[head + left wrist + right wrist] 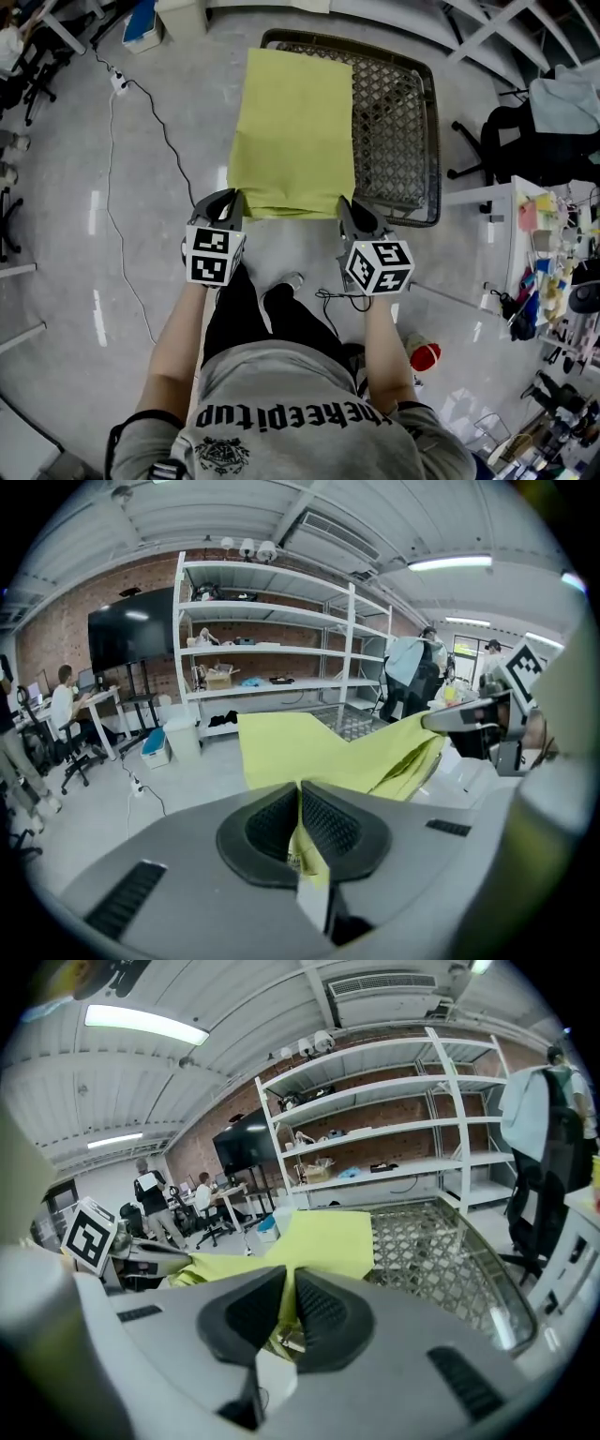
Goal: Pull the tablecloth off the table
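Grey "thekeepitup" shirt [300,375]; left hand-held gripper [234,199], right hand-held gripper [345,204] on tablecloth [295,131]

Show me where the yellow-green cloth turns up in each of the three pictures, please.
Head view: tablecloth top centre, over the mesh table's left part.
Left gripper view: centre, pinched in the left tool.
Right gripper view: centre-left, pinched in the right tool.
Shared landmark: the mesh table, bare lattice showing beside the tablecloth in every view.

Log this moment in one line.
left hand-held gripper: shut on tablecloth | right hand-held gripper: shut on tablecloth | table: mesh partly bare
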### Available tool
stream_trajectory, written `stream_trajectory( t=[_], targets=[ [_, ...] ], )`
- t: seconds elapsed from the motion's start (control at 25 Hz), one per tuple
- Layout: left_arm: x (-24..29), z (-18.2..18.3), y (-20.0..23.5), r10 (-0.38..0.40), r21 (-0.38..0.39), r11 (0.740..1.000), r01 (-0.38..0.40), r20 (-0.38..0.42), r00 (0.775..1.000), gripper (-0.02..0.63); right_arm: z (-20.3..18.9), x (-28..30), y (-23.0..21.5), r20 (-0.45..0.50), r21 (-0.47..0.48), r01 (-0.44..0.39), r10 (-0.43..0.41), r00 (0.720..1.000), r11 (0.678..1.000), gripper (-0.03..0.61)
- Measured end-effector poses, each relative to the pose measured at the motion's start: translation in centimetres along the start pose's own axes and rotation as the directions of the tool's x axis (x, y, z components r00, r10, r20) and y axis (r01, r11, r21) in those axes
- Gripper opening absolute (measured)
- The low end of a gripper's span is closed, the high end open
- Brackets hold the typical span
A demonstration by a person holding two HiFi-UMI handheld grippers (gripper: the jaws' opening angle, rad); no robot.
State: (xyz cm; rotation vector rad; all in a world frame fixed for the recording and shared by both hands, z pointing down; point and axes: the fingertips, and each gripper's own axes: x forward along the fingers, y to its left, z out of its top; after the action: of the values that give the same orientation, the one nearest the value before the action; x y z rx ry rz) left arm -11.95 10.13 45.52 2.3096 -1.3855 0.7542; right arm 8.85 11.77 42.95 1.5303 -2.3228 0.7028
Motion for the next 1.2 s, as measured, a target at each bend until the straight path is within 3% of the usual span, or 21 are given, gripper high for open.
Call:
stream_trajectory(
  t=[0.24, 0.48, 0.76, 1.2],
  targets=[
    [0.6, 3.6, 1.0, 0.036, -0.018, 0.999, -0.035, 0.072, 0.997, 0.025, 3.4, 1.2, -0.7, 0.041, -0.061, -0.019, 0.021, 0.999, 0.998, 0.032],
    [2.2, 6.8, 2.2, 0.019, -0.023, 1.0, -0.017, 0.108, 0.994, 0.025, 6.3, 2.7, -1.3, 0.072, -0.051, -0.012, 0.016, 0.997, 0.999, 0.032],
    [5.0, 10.5, 4.3, -0.035, -0.034, 0.999, 0.04, 0.138, 0.99, 0.025, 10.3, 5.7, -2.5, 0.104, -0.044, 0.033, -0.029, 0.994, 0.998, 0.031],
    [10.1, 15.9, 7.2, -0.169, 0.024, 0.986, 0.167, 0.154, 0.974, 0.025, 14.9, 9.7, -5.0, 0.135, 0.012, 0.159, -0.159, 0.978, 0.987, 0.031]
  ],
)
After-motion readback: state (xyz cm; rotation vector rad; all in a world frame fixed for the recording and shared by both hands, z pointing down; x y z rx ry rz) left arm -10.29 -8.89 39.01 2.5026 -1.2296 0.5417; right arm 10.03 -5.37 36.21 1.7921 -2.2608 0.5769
